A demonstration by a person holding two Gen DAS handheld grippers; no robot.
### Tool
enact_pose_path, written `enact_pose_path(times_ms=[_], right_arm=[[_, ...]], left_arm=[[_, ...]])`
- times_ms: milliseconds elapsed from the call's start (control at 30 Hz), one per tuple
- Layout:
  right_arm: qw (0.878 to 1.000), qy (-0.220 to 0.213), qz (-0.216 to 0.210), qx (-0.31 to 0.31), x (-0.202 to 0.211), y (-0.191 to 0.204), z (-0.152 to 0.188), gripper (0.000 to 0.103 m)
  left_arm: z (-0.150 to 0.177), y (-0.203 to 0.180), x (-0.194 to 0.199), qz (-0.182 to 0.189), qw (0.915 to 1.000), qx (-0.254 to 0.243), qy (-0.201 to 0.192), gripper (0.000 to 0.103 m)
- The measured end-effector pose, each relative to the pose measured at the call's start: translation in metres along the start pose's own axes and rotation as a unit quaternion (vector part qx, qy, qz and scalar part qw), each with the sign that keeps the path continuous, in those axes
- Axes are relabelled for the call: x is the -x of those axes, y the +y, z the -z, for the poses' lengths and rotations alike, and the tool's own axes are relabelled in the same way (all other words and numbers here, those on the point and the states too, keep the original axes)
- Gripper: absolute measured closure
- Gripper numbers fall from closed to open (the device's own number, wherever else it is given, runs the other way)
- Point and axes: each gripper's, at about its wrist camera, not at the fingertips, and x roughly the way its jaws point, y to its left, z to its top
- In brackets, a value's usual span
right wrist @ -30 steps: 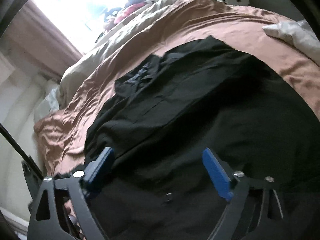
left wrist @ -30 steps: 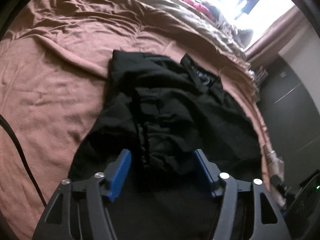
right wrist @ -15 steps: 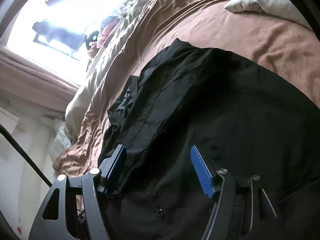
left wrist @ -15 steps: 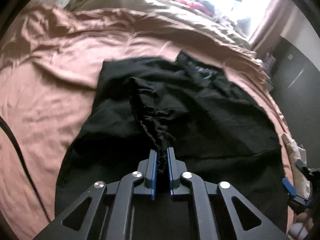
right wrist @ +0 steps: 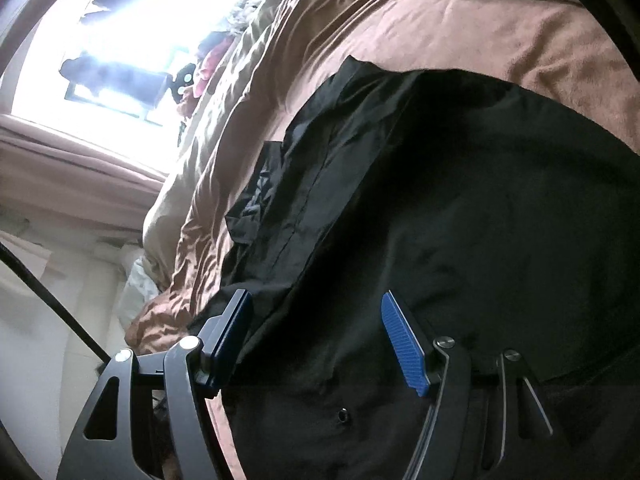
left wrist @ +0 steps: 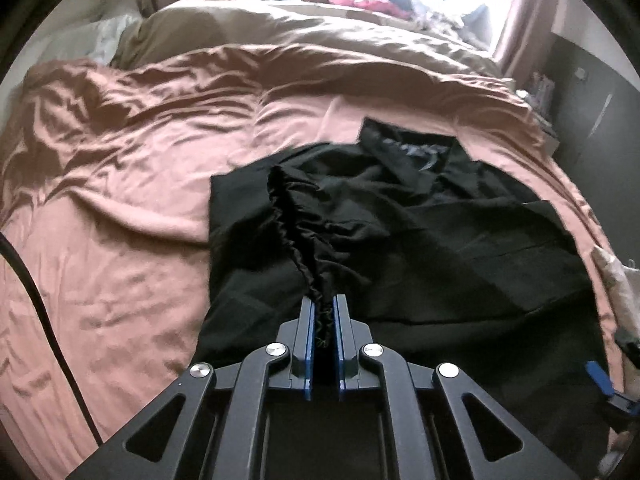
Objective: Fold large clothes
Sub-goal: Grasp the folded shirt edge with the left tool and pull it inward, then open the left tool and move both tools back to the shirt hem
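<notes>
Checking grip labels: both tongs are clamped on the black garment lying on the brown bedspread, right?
Not both. The left tongs are clamped on the black garment, but the right wrist view shows the right tongs open over it. It does lie on the brown bedspread.

Large black cloth garment (left wrist: 440,232): plain black throughout, faint grey sheen on the folded panel (right wrist: 320,184). Rumpled bed cover (left wrist: 140,168): plain dusty pink-brown. Duvet behind it (left wrist: 320,36): beige, unpatterned. Curtain (right wrist: 72,176): muted pink. Both grippers: black frames, silver rivets, ribbed blue pads (right wrist: 402,344). Cable (left wrist: 44,320): black.
</notes>
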Motion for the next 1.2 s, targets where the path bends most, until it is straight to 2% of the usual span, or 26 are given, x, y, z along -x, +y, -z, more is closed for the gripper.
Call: enact_pose_path(times_ms=[100, 200, 300, 333, 367, 433, 600, 667, 733, 800, 900, 1000, 1067, 1133, 1200], right_arm=[[1.000, -0.002, 0.003, -0.004, 0.002, -0.006, -0.001, 0.038], [1.000, 0.004, 0.008, -0.001, 0.001, -0.007, 0.001, 0.038], [1.000, 0.011, 0.017, 0.005, -0.002, -0.005, 0.002, 0.038], [1.000, 0.012, 0.021, 0.009, -0.003, -0.003, 0.002, 0.037], [1.000, 0.013, 0.022, 0.013, -0.003, 0.001, 0.002, 0.037], [0.999, 0.017, 0.024, 0.023, -0.005, 0.008, 0.003, 0.037], [0.998, 0.046, 0.020, 0.027, -0.001, 0.027, 0.008, 0.037], [0.998, 0.045, 0.019, 0.040, 0.009, 0.036, 0.007, 0.037], [0.997, 0.034, 0.025, 0.065, 0.024, 0.048, 0.007, 0.032], [0.995, 0.017, 0.030, 0.091, 0.039, 0.059, 0.011, 0.019], [0.992, -0.002, 0.031, 0.121, 0.054, 0.069, 0.020, 0.015], [0.991, 0.016, 0.015, 0.133, 0.061, 0.073, 0.029, 0.014], [0.991, 0.012, -0.001, 0.135, 0.078, 0.071, 0.038, 0.013], [0.988, 0.008, -0.008, 0.156, 0.102, 0.067, 0.050, 0.000], [0.986, 0.008, -0.008, 0.169, 0.125, 0.057, 0.059, 0.000]], left_arm=[[0.003, 0.009, -0.014, -0.017, 0.9997, 0.016, 0.012, 0.093], [0.003, 0.014, -0.026, -0.029, 0.9989, 0.023, 0.030, 0.088], [0.004, 0.015, -0.018, -0.021, 0.9991, 0.028, 0.026, 0.081], [0.005, 0.015, -0.013, -0.017, 0.9991, 0.029, 0.024, 0.072], [0.006, 0.016, -0.008, -0.010, 0.9992, 0.030, 0.022, 0.057], [0.010, 0.016, 0.004, 0.002, 0.9994, 0.031, 0.014, 0.043], [0.026, 0.025, 0.040, 0.016, 0.9988, 0.046, 0.006, 0.041], [0.035, 0.030, 0.057, 0.016, 0.9985, 0.053, 0.004, 0.041], [0.044, 0.035, 0.078, 0.017, 0.9981, 0.059, -0.001, 0.041], [0.053, 0.040, 0.101, 0.016, 0.9976, 0.067, -0.007, 0.041], [0.071, 0.043, 0.142, 0.014, 0.9973, 0.070, -0.019, 0.041], [0.089, 0.045, 0.181, 0.013, 0.9966, 0.074, -0.034, 0.032], [0.102, 0.046, 0.212, 0.012, 0.9954, 0.079, -0.053, 0.022], [0.114, 0.047, 0.237, 0.015, 0.9939, 0.085, -0.069, 0.019], [0.125, 0.047, 0.255, 0.020, 0.9926, 0.091, -0.078, 0.018]])
